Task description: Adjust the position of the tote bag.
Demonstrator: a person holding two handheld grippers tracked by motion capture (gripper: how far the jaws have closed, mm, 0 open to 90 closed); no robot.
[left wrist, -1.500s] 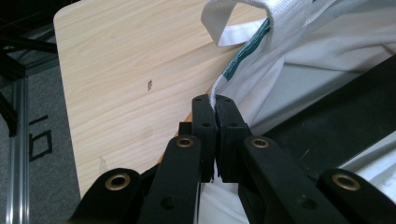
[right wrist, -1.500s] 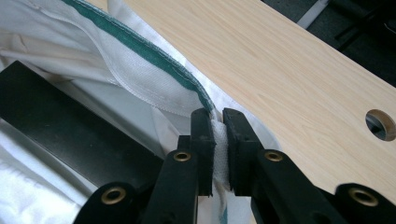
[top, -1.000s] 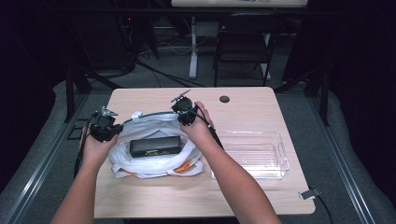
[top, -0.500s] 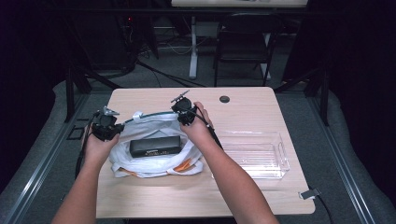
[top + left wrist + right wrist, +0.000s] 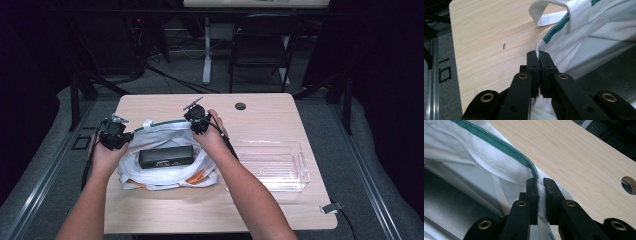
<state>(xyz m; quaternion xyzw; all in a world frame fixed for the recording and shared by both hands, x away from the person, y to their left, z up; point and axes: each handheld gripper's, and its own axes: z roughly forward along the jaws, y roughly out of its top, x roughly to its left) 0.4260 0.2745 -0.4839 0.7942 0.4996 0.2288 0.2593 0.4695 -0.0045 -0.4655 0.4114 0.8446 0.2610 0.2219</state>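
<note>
Left claw (image 5: pixel 124 137) clamped shut, right claw (image 5: pixel 199 124) clamped, forearms converging

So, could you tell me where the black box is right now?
In the high view, the black box lies inside the open white bag, left of the clear tray.

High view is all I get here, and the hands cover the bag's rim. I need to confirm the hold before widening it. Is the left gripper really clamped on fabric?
Observer: Yes. The left gripper is shut on the white bag, its rim edge pinched between the pads.
Operator: And the right one?
Observer: The right gripper is also shut on the bag, a thicker fold between its pads, just below the green trim.
Operator: Does the black box touch either gripper?
Observer: No. The black box lies inside the bag, apart from both.
</note>
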